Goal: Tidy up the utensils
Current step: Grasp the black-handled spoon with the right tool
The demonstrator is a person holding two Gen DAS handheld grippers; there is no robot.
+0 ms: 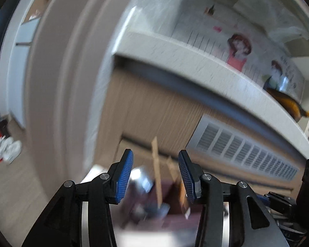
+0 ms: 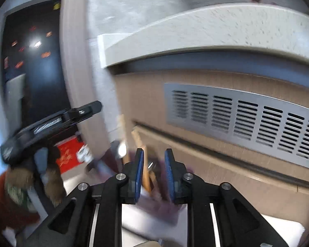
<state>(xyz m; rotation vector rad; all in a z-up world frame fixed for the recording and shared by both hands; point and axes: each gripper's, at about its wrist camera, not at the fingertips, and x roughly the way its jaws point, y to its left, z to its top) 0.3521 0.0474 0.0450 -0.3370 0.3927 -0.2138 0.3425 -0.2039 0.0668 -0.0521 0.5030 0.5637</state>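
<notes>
Utensils point(image 1: 157, 177), wooden handles upright in a purple holder point(image 2: 154, 185), stood at twelve o'clock of the released, empty left gripper point(image 1: 155, 174) and right gripper point(image 2: 153, 174); a steadier, slower approach seemed advisable.

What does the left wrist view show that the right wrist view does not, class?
Only the left wrist view shows the pan on the ledge and the shoes on the floor. Only the right wrist view shows the dark fridge with magnets and the left gripper seen from the side. Both show the vent grille, wooden utensil handles and open jaws.
</notes>
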